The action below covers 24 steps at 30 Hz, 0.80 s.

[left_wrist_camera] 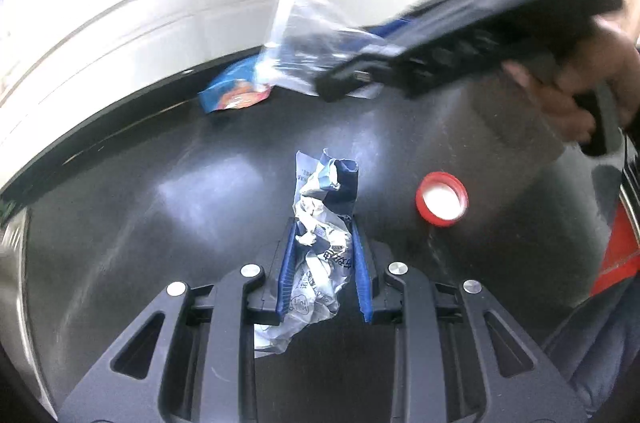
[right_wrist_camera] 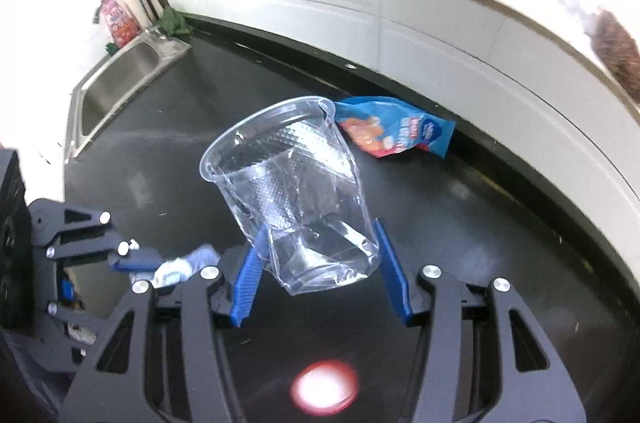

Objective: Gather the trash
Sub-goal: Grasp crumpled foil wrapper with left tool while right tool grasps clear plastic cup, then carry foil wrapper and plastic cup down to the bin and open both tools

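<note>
My left gripper (left_wrist_camera: 323, 235) is shut on a crumpled white-and-blue wrapper (left_wrist_camera: 320, 247) above the black counter (left_wrist_camera: 160, 223). My right gripper (right_wrist_camera: 320, 243) is shut on a crushed clear plastic cup (right_wrist_camera: 292, 191) and holds it above the counter; the cup also shows in the left wrist view (left_wrist_camera: 308, 39). A blue snack packet (right_wrist_camera: 396, 131) lies by the back wall, also in the left wrist view (left_wrist_camera: 234, 91). A red bottle cap (left_wrist_camera: 441, 199) lies on the counter to the right of the left gripper.
A steel sink (right_wrist_camera: 120, 83) with a tap sits at the counter's left end. A white tiled wall (right_wrist_camera: 400, 23) runs behind the counter. A red object (left_wrist_camera: 618, 255) shows at the right edge in the left wrist view.
</note>
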Tool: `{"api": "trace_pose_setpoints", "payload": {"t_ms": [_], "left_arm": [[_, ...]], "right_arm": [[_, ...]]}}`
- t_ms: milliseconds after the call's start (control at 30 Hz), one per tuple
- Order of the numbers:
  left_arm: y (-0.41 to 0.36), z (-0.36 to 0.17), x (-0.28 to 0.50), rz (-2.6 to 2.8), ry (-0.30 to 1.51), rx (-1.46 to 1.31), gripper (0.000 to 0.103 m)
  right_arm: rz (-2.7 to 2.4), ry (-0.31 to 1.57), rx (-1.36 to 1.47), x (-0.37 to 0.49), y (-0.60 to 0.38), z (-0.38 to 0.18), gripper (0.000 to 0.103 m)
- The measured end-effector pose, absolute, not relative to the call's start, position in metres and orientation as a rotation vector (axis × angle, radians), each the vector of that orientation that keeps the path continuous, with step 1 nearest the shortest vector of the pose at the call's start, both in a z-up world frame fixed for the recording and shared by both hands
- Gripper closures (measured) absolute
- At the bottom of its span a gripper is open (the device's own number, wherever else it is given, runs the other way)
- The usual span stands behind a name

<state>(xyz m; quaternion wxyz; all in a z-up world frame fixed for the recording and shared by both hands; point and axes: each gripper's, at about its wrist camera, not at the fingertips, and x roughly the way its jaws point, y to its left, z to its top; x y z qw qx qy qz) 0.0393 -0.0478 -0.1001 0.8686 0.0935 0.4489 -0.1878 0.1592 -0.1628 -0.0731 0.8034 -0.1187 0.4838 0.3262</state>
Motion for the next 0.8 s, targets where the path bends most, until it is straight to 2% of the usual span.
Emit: {"api": "trace_pose_setpoints", "payload": {"t_ms": [333, 800], "left_arm": [[0.004, -0.087, -0.048, -0.250, 0.920, 0.130, 0.078], [0.092, -0.076, -0.134, -0.035, 0.875, 0.024, 0.078]], "right_arm": [[0.717, 1.050, -0.233, 0.036, -0.131, -0.059, 0.050], [0.869, 1.018, -0.316, -0.018, -0.026, -0.049, 0.050]]}}
